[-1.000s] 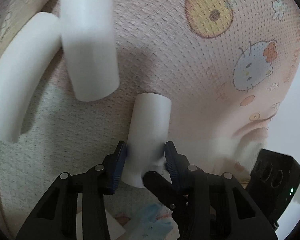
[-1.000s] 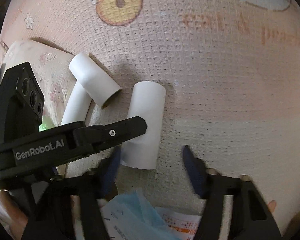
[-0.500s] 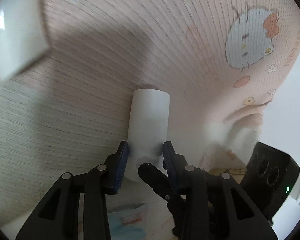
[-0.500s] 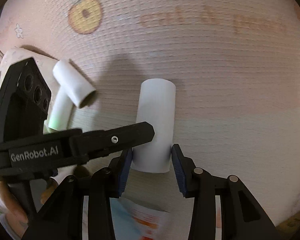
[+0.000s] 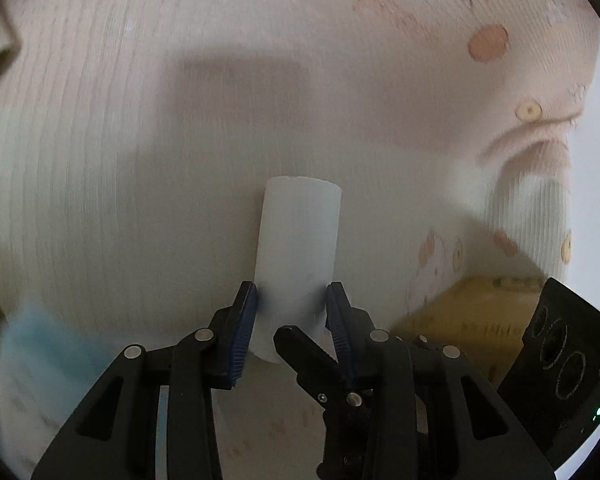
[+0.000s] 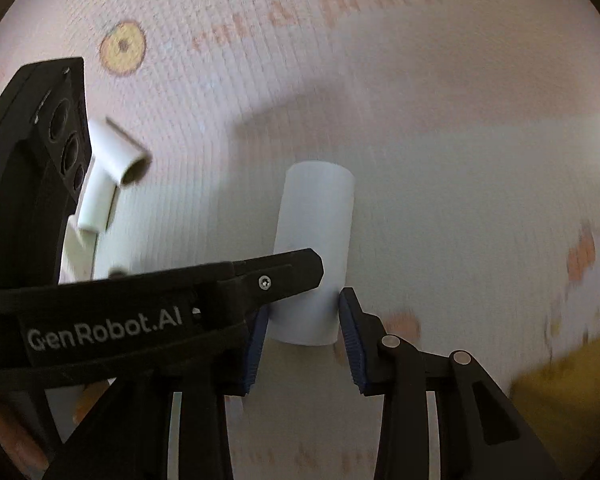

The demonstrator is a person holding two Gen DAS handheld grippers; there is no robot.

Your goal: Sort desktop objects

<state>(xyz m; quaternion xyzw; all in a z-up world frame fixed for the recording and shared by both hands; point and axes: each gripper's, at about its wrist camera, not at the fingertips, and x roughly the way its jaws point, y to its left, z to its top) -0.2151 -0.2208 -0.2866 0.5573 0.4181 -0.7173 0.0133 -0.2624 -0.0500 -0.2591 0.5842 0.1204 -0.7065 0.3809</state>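
A white paper tube (image 5: 298, 256) is held near its bottom end by both grippers, above a pink patterned cloth. My left gripper (image 5: 291, 316) is shut on it. My right gripper (image 6: 303, 322) is also shut on the same tube, which also shows in the right wrist view (image 6: 314, 248). The left gripper's finger crosses in front of the tube in the right wrist view. Two more white tubes (image 6: 112, 160) lie on the cloth at the left of the right wrist view, partly hidden by the left gripper's body.
The pink cartoon-print cloth (image 6: 420, 100) fills both views. A yellow box (image 5: 472, 320) lies at the lower right of the left wrist view, and it shows blurred in the right wrist view (image 6: 572, 384). A blue item (image 5: 40, 344) sits blurred at the lower left.
My right gripper closed on the tube that the left gripper was holding. Both grippers lifted it away from the other tubes, towards the yellow box.
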